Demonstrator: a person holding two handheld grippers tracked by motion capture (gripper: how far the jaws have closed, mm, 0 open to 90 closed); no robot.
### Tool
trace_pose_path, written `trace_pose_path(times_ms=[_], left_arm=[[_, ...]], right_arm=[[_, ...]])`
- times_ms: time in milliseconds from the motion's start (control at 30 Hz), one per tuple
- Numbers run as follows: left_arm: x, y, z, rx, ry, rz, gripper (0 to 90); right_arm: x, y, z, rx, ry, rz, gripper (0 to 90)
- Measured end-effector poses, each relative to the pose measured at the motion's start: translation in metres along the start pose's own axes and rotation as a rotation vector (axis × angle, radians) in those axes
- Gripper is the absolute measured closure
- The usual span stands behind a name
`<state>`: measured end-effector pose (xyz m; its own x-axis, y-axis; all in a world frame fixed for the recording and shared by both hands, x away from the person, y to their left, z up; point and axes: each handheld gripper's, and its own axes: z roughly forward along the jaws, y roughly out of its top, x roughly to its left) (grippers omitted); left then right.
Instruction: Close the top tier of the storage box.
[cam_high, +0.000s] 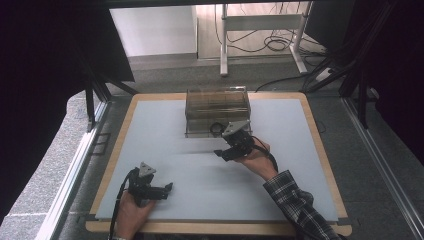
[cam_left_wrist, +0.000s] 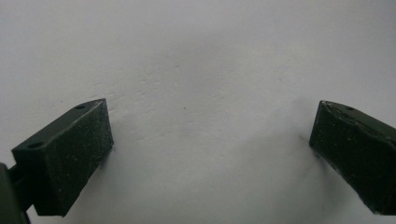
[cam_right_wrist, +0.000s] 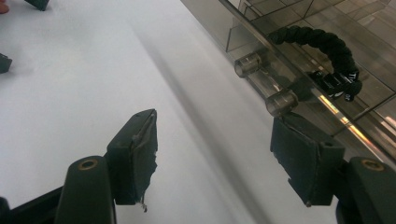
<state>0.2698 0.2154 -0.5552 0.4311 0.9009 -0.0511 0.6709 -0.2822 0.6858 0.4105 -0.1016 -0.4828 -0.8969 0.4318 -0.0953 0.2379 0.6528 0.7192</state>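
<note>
A smoky clear box (cam_high: 217, 107) stands at the back middle of the white mat (cam_high: 170, 150). A black braided loop (cam_right_wrist: 327, 44) with a small tag lies at the box's front, seemingly behind its clear wall (cam_right_wrist: 261, 23); it shows as a dark ring (cam_high: 215, 128) from above. Two clear round studs (cam_right_wrist: 281, 101) stick out of that wall. My right gripper (cam_right_wrist: 215, 121) hovers just in front of the box, open, with nothing between its pads, and the studs are beside its right pad (cam_right_wrist: 299, 158). My left gripper (cam_left_wrist: 212, 107) is open over bare mat at the front left (cam_high: 166, 190).
The mat lies on a wooden board (cam_high: 320, 145) with a raised rim. Metal rails (cam_high: 75, 160) run along both sides of the table. Beyond the box are a desk frame (cam_high: 225, 45) and floor cables (cam_high: 272, 45). A plaid sleeve (cam_high: 295, 200) comes in at the bottom right.
</note>
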Motion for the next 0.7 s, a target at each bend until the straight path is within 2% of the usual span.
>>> trace_pose_path(times_ms=[700], left_arm=[[0.0,0.0,0.0001,0.0,0.0,0.0,0.0]], right_arm=[[-0.0049,0.0034,0.0016,-0.014,-0.02,0.008,31.2]])
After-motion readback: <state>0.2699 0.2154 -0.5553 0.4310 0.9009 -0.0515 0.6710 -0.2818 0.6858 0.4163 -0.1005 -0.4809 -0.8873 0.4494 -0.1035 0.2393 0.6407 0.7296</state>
